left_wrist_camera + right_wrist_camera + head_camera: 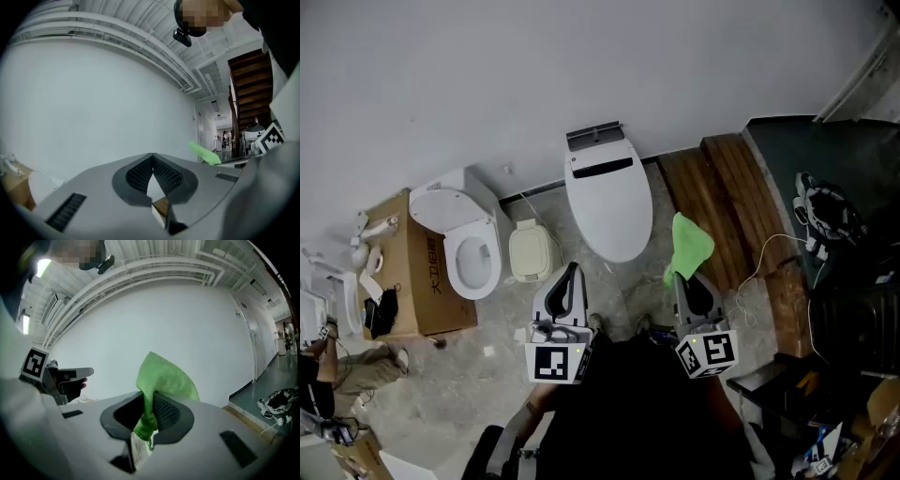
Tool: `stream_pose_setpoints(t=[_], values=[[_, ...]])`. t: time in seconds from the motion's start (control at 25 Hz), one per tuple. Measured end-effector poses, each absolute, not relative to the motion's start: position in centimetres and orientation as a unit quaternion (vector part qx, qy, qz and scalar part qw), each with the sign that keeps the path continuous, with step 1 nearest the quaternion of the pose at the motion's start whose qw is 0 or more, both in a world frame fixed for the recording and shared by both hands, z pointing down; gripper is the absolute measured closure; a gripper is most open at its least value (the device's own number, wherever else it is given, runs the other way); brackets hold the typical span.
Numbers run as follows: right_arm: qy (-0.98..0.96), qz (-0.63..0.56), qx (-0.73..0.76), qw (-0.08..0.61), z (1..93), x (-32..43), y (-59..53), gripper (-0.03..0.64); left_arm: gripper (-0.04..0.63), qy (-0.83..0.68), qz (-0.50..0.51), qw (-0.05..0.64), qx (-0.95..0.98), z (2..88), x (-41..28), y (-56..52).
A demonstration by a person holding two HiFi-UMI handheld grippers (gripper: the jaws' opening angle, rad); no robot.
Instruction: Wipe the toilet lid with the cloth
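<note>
Far left: a brown cardboard box [431,281] sits well off to the left of the left gripper [573,274], and an open white toilet with its seat up [473,248] is right beside the box.
Left of the tips: a small cream square tub [532,251] is on the floor, just left of and ahead of the left gripper.
Left gripper: the jaws [152,161] are pressed together at the tips with nothing between them.
Toilet lid: the closed, glossy white oval toilet lid [609,202] lies ahead of both grippers, between the two.
Right gripper: it [680,279] [149,413] is clamped tight on a bright green microfibre cloth [689,242] [161,378].
Cloth: it pokes up past the right gripper's tips, just right of the lid and clear of it.
Right side: brown wooden planks [731,206] run ahead of and to the right of the right gripper, with a thin white cable [764,267] trailing across them.
</note>
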State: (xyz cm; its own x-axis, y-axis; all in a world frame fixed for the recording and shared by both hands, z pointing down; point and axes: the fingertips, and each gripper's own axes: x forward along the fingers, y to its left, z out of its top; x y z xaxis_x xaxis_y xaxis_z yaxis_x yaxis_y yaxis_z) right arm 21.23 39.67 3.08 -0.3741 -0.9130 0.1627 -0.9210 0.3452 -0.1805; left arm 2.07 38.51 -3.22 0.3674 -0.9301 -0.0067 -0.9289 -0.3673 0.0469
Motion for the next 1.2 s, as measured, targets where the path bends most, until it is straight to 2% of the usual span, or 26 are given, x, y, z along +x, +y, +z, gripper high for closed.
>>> stream_pose_setpoints(t=[0.56, 1.2], values=[[-0.817, 0.126, 0.563, 0.010, 3.1, 18.7, 40.5, 0.546, 0.597, -0.551, -0.021, 0.027, 0.834, -2.7, -0.2, 39.2], [-0.797, 0.140, 0.587, 0.036, 6.0, 13.7, 38.1, 0.545, 0.597, -0.516, 0.007, 0.053, 0.855, 1.1, -4.8, 36.6]])
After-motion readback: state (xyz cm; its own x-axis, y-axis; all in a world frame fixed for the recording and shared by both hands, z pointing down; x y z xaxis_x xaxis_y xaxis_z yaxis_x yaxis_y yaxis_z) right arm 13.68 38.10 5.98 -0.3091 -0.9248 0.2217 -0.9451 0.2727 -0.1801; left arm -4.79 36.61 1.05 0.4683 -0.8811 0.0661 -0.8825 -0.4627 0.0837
